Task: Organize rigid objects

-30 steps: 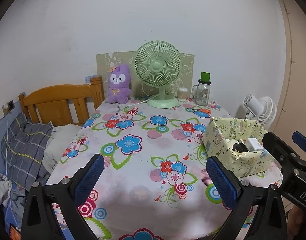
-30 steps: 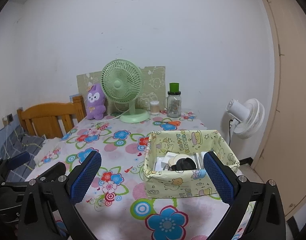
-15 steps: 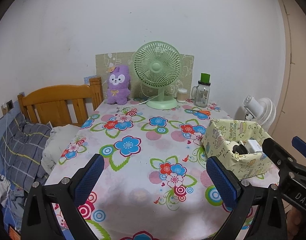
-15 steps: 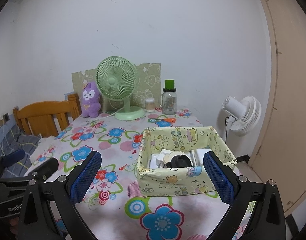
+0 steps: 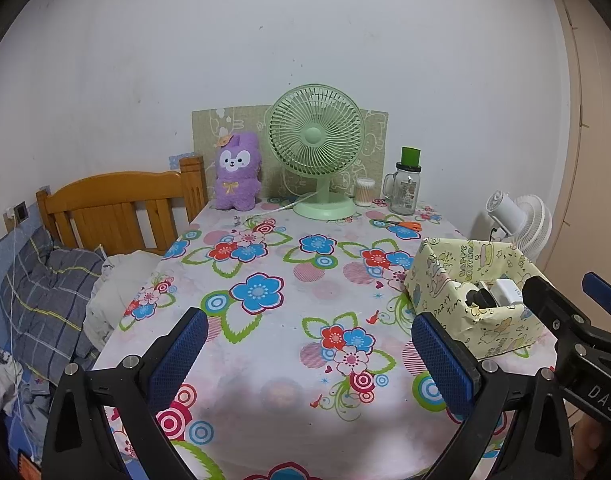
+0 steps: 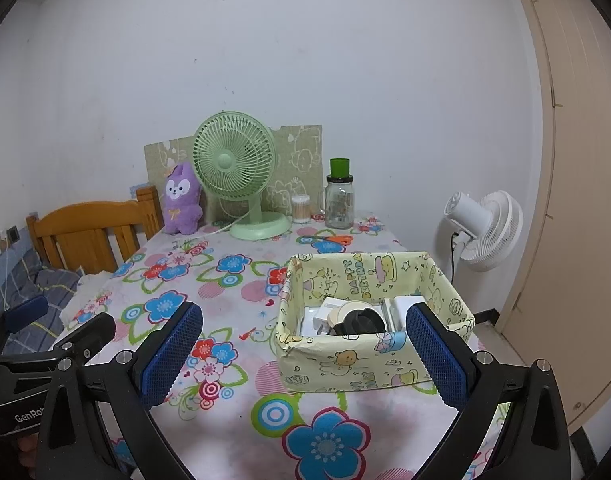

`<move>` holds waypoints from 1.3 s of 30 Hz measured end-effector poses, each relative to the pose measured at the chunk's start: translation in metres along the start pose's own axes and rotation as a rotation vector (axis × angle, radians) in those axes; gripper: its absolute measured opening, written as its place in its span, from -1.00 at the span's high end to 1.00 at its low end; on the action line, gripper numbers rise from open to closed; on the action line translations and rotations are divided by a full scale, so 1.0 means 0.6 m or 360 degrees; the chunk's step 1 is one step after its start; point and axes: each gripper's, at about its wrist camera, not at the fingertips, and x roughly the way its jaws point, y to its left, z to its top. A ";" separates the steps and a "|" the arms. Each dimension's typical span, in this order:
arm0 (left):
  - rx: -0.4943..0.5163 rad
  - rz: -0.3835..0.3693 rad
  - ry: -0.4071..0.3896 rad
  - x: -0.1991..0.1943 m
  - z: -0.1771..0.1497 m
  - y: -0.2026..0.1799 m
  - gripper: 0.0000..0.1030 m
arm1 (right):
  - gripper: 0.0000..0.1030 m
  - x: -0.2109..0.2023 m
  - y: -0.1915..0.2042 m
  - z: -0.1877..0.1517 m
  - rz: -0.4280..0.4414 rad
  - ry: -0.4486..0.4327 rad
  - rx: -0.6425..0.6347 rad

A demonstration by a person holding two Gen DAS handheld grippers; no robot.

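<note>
sitting upright, yellow cartoon-print box (image 6: 369,364) holds white and black items (image 6: 355,316).

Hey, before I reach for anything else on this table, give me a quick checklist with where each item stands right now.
1. Left tongs open and holding nothing: ok.
2. Right tongs open and holding nothing: ok.
3. Yellow paper-covered box upright on the flowered tablecloth, open side up: ok.
4. Items already in the box, a white plug and a round black piece among them, sit below its rim: ok.
5. Orange-handled scissors still loose on the table, near the glass jar: not ok.
6. Room left in the box for the scissors: cannot tell.
</note>
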 end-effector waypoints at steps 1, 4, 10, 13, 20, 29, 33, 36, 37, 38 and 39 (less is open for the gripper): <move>0.0000 0.0000 0.0003 0.001 0.000 0.000 -0.99 | -0.99 0.000 0.000 0.000 -0.0001 0.0000 -0.0001; 0.0003 0.0003 0.0006 0.002 -0.001 0.000 -1.00 | -0.99 0.001 0.000 -0.001 -0.0007 0.0002 -0.0006; -0.0001 0.0002 0.0004 0.004 -0.001 0.000 -1.00 | -0.99 0.000 0.001 -0.001 -0.0009 -0.0001 -0.0009; -0.0001 0.0003 0.0005 0.003 0.000 0.000 -1.00 | -0.99 0.000 0.000 -0.001 -0.0010 -0.0002 -0.0010; -0.0002 0.0001 0.0007 0.003 -0.001 0.001 -0.99 | -0.99 0.000 -0.001 -0.002 -0.0010 -0.0001 -0.0013; 0.0005 -0.0003 -0.0004 0.002 -0.004 0.001 -0.99 | -0.99 0.001 -0.007 -0.004 -0.0017 0.0004 0.0003; 0.0006 -0.0003 -0.0003 0.002 -0.005 0.000 -1.00 | -0.99 0.001 -0.007 -0.005 -0.0020 0.0004 0.0000; 0.0005 -0.0003 -0.0002 0.002 -0.005 0.000 -1.00 | -0.99 0.001 -0.007 -0.005 -0.0020 0.0004 0.0001; 0.0005 -0.0002 -0.0003 0.002 -0.004 0.000 -1.00 | -0.99 0.001 -0.007 -0.005 -0.0019 0.0004 0.0001; 0.0003 -0.0002 -0.0001 0.002 -0.005 0.000 -1.00 | -0.99 0.001 -0.007 -0.005 -0.0019 0.0004 0.0001; 0.0003 -0.0003 -0.0001 0.001 -0.006 0.000 -1.00 | -0.99 0.001 -0.007 -0.005 -0.0020 0.0004 0.0000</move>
